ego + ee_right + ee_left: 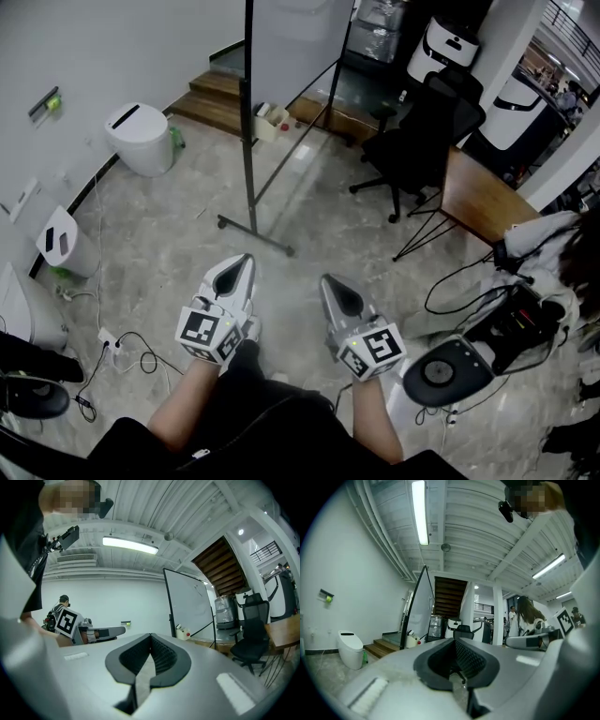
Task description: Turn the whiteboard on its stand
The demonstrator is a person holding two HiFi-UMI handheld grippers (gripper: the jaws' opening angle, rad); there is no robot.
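Two claws were held low and level in front of the person, side by side but apart: the left claw (242,262) and the right claw (330,281). Both were clenched with nothing between the pads; each claw's own view showed its jaws pressed together and empty. The whiteboard (298,45) stood well ahead of them on the marble floor (187,202), seen nearly edge-on from the head view. It was carried by its dark stand (249,141), whose foot bar rested flat on the floor. Neither claw touched the board or the frame. An office chair (422,131) stood to the right of the stand, near it but not against it. A wooden tabletop (483,202) lay further right, wooden steps (214,98) were behind, and a white bin (141,139) sat off to the left by the wall. Judgement: this was the approach step, with the turn itself not yet begun. The next move would likely call for closing the gap to the stand and letting at least one claw open. That claw could then take a firm hold on an upright or the board's edge before any swing. Room for the foot bar to sweep looked tightest on the chair side, so that side wanted watching.
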